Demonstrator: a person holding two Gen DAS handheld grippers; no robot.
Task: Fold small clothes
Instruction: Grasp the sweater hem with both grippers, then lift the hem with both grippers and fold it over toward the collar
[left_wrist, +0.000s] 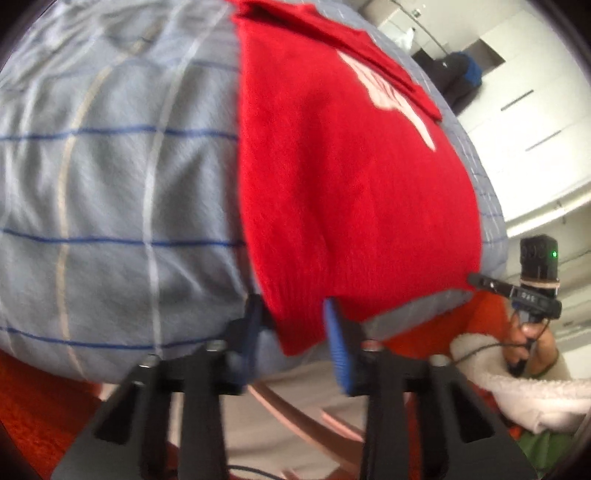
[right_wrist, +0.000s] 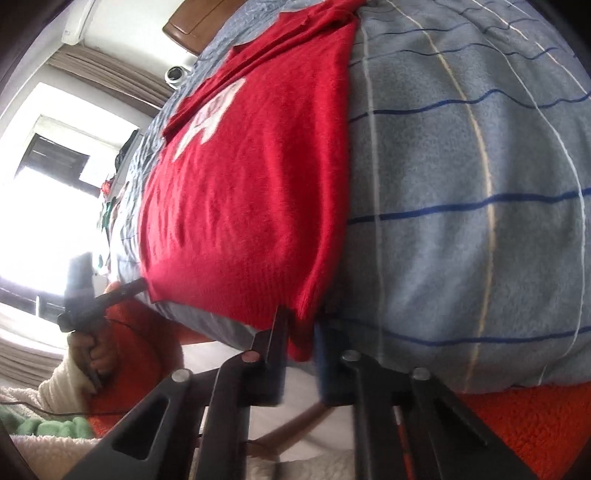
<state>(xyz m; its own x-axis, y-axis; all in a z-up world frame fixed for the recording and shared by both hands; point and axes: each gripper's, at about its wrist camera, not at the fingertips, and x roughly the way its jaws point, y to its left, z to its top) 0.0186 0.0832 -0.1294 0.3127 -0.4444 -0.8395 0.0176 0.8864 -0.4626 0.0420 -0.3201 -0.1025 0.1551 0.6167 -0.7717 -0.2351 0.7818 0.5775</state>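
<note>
A small red knit sweater with a white design lies flat on a light blue checked bedspread, its ribbed hem hanging over the near edge. My left gripper has its blue-padded jaws apart on either side of the hem's left corner. In the right wrist view the sweater lies the same way, and my right gripper stands narrowly around the hem's right corner, jaws close on the cloth. Each gripper shows in the other's view: the right gripper at the far hem corner, the left gripper likewise.
The bedspread covers a bed with a wooden headboard. An orange fleece and white fluffy sleeves are below the bed edge. White cabinets stand at the right; a bright window is at the left.
</note>
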